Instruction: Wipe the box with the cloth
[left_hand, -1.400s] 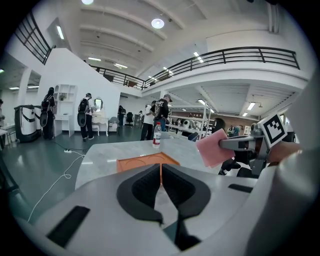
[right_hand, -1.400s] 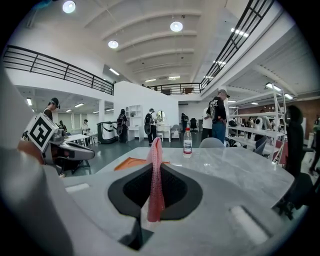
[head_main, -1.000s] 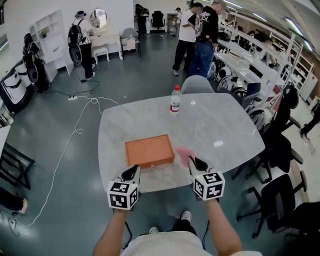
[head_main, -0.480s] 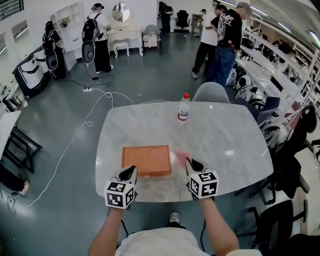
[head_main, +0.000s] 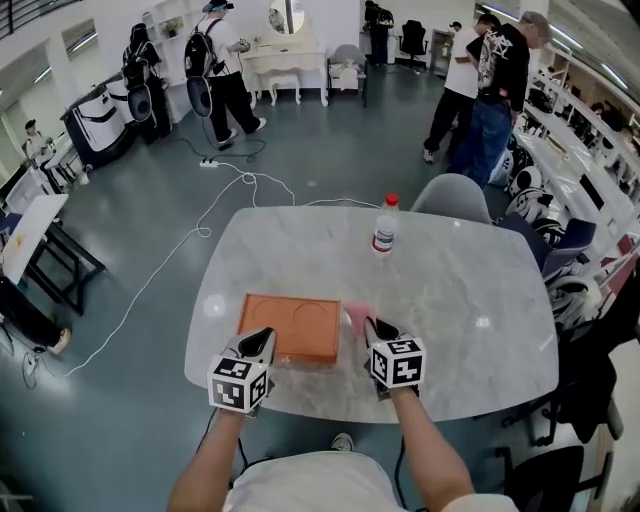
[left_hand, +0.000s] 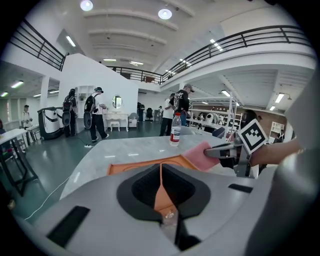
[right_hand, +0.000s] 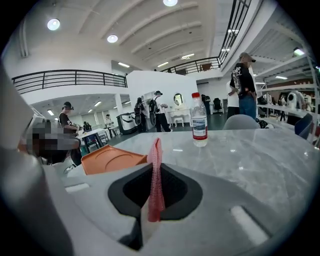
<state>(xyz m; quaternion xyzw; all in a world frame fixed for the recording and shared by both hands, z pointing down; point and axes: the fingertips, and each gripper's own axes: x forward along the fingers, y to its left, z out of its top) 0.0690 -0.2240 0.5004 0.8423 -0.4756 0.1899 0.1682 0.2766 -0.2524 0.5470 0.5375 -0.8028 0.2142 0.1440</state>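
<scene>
1. My left tool (head_main: 260, 344) has its jaws drawn in to a thin slit. Only a sliver of orange shows through the slit, and I cannot tell whether the jaws pinch anything.
2. Its tip sits over the near left corner of the flat orange rectangular box (head_main: 290, 326).
3. The box lies flat on the white marble surface (head_main: 460, 290), towards my near left edge.
4. My right tool (head_main: 372, 329) is clamped on the pink cloth (head_main: 356, 315), which stands as a thin upright fold between the jaws.
5. The cloth is held just beside the box's right end; I cannot tell whether they touch.
6. A clear plastic bottle with a red cap (head_main: 384, 226) stands upright near the far edge, well apart from the box.
</scene>
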